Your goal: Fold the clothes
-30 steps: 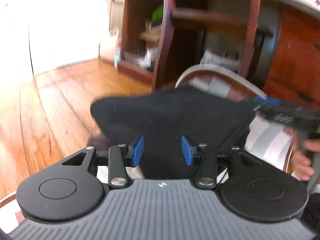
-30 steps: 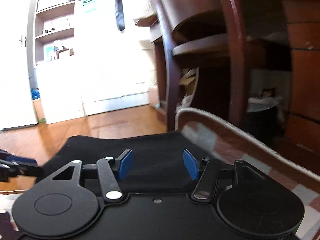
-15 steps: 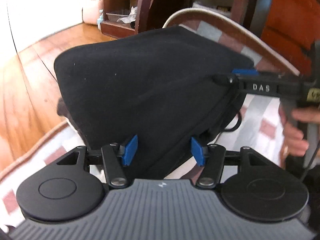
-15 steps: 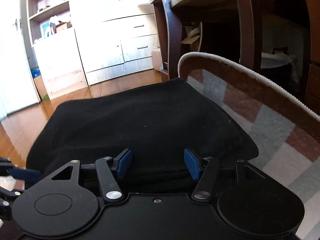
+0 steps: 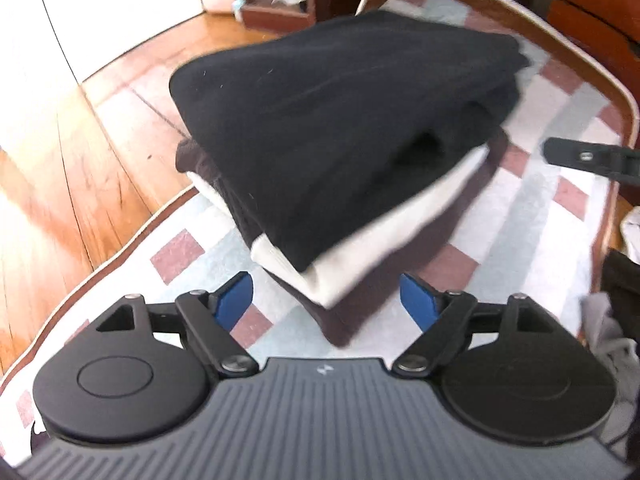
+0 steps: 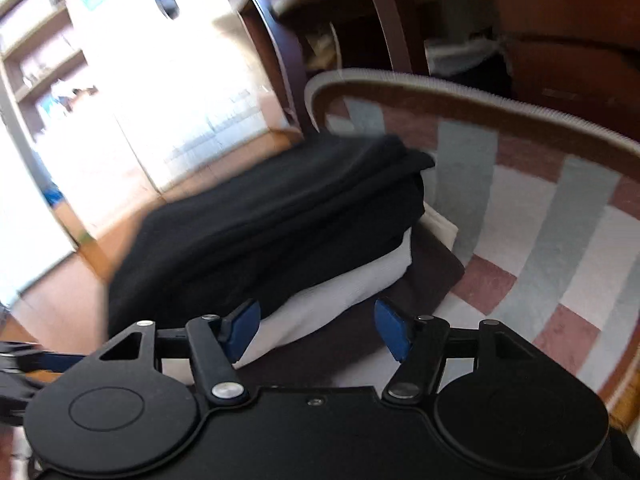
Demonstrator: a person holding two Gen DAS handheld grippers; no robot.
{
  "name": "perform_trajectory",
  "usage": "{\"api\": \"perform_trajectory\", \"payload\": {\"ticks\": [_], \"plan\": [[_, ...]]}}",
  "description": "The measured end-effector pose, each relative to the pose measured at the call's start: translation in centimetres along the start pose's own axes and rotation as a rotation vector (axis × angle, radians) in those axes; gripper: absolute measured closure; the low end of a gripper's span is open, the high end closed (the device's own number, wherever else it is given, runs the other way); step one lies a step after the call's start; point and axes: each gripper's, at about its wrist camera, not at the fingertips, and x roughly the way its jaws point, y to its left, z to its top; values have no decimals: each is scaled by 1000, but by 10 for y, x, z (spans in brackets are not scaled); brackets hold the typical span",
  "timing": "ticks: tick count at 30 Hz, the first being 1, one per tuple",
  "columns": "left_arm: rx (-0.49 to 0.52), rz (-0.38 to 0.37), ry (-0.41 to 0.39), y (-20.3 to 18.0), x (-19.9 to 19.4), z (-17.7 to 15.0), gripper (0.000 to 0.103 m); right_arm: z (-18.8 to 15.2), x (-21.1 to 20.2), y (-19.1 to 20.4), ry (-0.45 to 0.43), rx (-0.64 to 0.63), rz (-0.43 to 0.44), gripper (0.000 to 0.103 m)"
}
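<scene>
A: Surface? Bkgd?
B: Checked rug (image 5: pixel 536 216), pale blue, white and dusty-red squares w/ a corded cream edge, on glossy wood floor (image 5: pixel 52 184). Dark wood shelving (image 6: pixel 288 40) behind, contents too blurred to tell.
A: Clothes?
B: Folded stack on the rug. Black garment (image 5: pixel 340 128) on top, soft matte knit, rounded fold edges. White garment (image 5: pixel 360 264) under it, smooth. Dark brown piece (image 6: pixel 432 276) at the bottom, flat, square corner.
A: Grippers?
B: Left gripper (image 5: pixel 326 300) jaws spread wide, nothing betw. the blue pads, just short of the stack's near corner. Right gripper (image 6: pixel 316 328) also wide apart, empty, by the stack's white layer.
</scene>
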Motion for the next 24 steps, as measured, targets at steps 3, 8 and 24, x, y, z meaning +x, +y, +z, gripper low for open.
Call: {"api": "perform_trajectory", "payload": {"ticks": [3, 8, 24], "plan": [[18, -11, -19, -11, -25, -5, 10, -2, -45, 16, -23, -27, -40, 29], [75, 3, -3, -32, -55, -14, 0, -11, -87, 35, 39, -57, -143, 27], [174, -5, 59, -69, -97, -49, 0, -51, -156, 58, 178, -137, -277, 25]]}}
